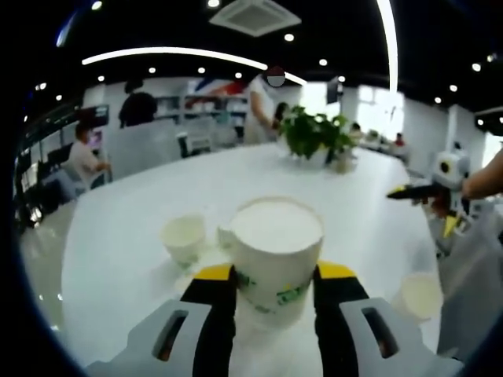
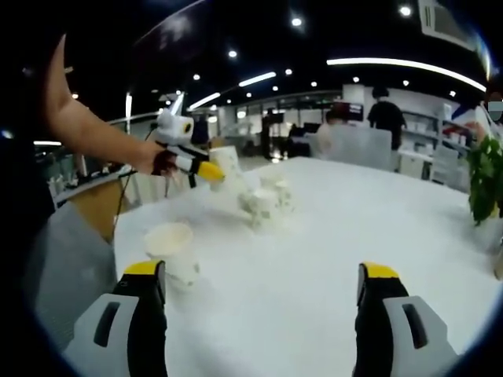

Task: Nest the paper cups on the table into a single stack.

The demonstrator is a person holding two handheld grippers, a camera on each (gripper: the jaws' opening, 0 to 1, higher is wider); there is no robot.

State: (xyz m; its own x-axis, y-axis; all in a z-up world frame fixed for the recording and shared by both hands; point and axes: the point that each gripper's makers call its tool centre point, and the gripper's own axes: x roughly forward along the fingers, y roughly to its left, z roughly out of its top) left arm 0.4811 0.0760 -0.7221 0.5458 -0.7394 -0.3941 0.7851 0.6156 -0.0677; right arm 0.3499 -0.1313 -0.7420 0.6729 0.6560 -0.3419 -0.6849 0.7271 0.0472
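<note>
My left tongs point(image 1: 274, 287) are clenched on a cup point(image 1: 277, 255), one jaw pressed to each side of its wall just under the rim, so the mouth faces up and away from me and the base is free to drop into another cup. I hold it low on the wall, I judge, to keep the rim clear for nesting. Beyond the jaws to the left stands a second cup point(image 1: 184, 238) upright on the bench point(image 1: 118, 259), and a smaller bit of white sits between the two that I cannot make out. Off the right jaw, near the bench edge, lies a third cup point(image 1: 421, 294). My right tongs point(image 2: 263, 294) are released, jaws spread wide with nothing between them, held over the bench point(image 2: 330, 259) so they are ready to take the next piece. Just past their left jaw stands that same near cup point(image 2: 170, 241), almost touching it, which I judge the handiest one to seize. Farther ahead sit more cups point(image 2: 266, 203) bunched together, and above them my left tongs point(image 2: 211, 172) carry the held cup point(image 2: 226, 161).
</note>
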